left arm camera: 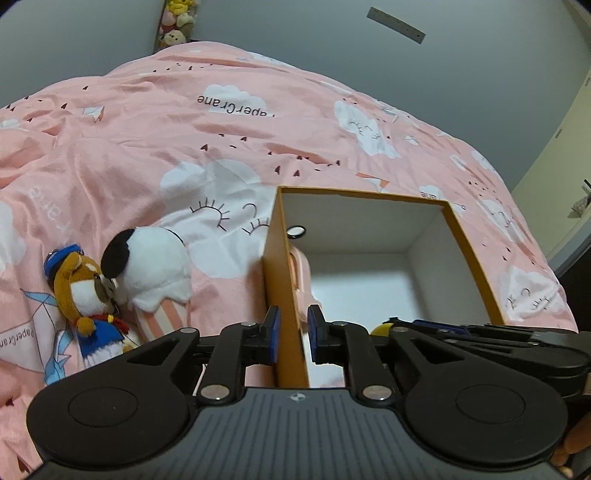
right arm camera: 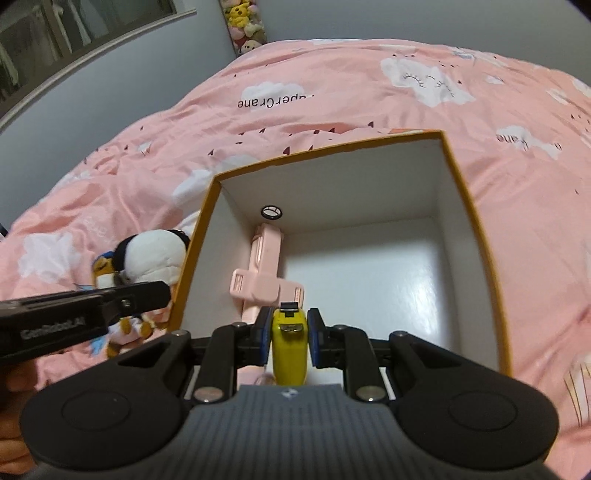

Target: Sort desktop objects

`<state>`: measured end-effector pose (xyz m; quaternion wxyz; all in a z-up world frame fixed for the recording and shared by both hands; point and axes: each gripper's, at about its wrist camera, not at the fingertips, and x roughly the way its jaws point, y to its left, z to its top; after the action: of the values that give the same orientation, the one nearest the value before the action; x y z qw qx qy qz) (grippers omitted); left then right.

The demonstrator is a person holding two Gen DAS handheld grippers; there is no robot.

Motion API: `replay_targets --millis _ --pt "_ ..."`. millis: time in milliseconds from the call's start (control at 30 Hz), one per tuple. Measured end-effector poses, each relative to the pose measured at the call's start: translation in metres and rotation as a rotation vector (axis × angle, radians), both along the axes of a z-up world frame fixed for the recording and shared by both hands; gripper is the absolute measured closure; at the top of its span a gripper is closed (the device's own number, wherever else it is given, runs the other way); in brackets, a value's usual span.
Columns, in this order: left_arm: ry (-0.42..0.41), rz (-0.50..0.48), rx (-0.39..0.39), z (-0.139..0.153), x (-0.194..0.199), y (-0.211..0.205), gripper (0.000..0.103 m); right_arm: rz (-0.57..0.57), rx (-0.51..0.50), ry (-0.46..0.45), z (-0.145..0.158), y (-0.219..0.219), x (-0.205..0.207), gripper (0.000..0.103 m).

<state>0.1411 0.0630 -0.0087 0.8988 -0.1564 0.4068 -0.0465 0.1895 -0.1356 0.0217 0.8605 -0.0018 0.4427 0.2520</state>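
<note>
An open orange box with a white inside stands on the pink bedspread. My left gripper sits open over the box's left wall, which shows between its blue pads. A pink phone holder lies inside against that wall. My right gripper hovers over the box's near left part, shut on a yellow tape measure with a metal clip. Left of the box lie a brown bear plush in a blue dress and a white ice-cream plush.
The bedspread is rumpled around the box. A grey wall rises behind the bed, with a column of small plush toys at the far corner. A hand holds the left gripper's body beside the box.
</note>
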Motion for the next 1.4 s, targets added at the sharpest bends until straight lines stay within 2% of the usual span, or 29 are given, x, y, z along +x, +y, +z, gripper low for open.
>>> replay_targets --millis 133,433,733,1067,1233,1400 --pt "0.001 -0.031 -0.005 0.001 -0.011 -0.005 0.082 -0.020 0.033 0.021 0.008 -0.017 -0.016 0.082" --pt "0.032 -0.080 -0.003 -0.005 -0.030 -0.015 0.081 -0.110 0.016 0.020 0.011 -0.052 -0.051 0.082" --pt "0.041 -0.083 0.007 -0.008 -0.045 -0.020 0.081 -0.163 0.068 0.063 0.014 -0.077 -0.070 0.082" --pt "0.068 -0.074 -0.003 -0.013 -0.049 -0.016 0.081 -0.151 0.100 0.069 0.015 -0.071 -0.076 0.082" --pt "0.070 -0.081 -0.004 -0.014 -0.050 -0.017 0.081 -0.114 0.158 0.128 0.006 -0.057 -0.071 0.082" --pt "0.079 -0.077 -0.013 -0.015 -0.050 -0.016 0.081 -0.101 0.144 0.144 -0.003 -0.046 -0.069 0.082"
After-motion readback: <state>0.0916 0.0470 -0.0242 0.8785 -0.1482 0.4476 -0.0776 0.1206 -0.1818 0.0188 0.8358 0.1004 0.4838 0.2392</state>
